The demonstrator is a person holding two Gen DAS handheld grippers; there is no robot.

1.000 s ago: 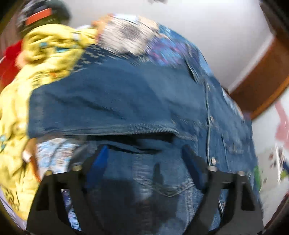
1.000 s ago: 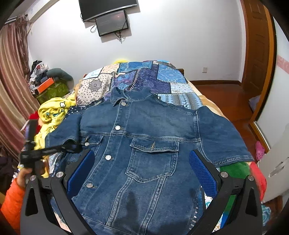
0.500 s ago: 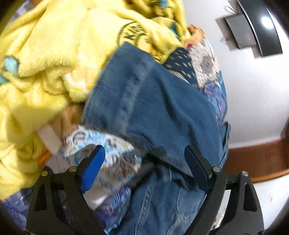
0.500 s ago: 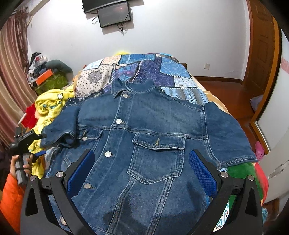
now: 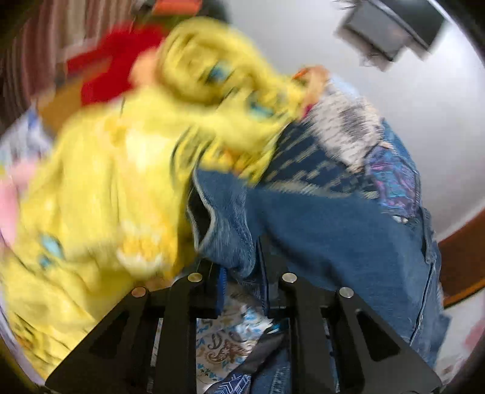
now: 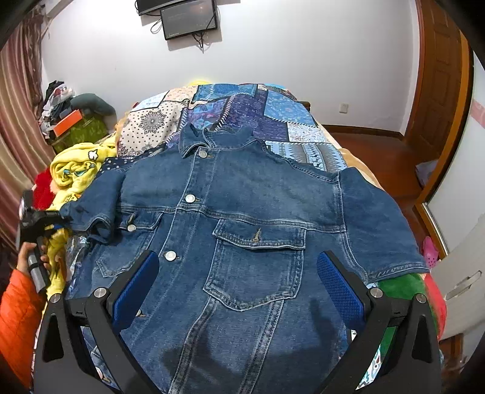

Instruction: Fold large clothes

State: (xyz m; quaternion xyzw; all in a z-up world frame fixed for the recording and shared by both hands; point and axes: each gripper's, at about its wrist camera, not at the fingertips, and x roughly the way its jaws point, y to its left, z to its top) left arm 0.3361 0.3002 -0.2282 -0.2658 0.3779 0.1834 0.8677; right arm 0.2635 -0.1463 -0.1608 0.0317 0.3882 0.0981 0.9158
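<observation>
A blue denim short-sleeved jacket lies face up and buttoned on the patchwork bed, collar toward the far wall. My left gripper is shut on the hem of the jacket's left sleeve; in the right wrist view it shows at the sleeve's cuff. My right gripper is open and empty, hovering above the jacket's lower front near the chest pocket.
A yellow fleece blanket and red cloth are piled left of the bed. The patchwork quilt covers the bed. A wooden door stands at the right. A screen hangs on the far wall.
My left gripper went from open beside the sleeve to shut on the sleeve hem. The right gripper moved slightly closer over the jacket and stayed open.
</observation>
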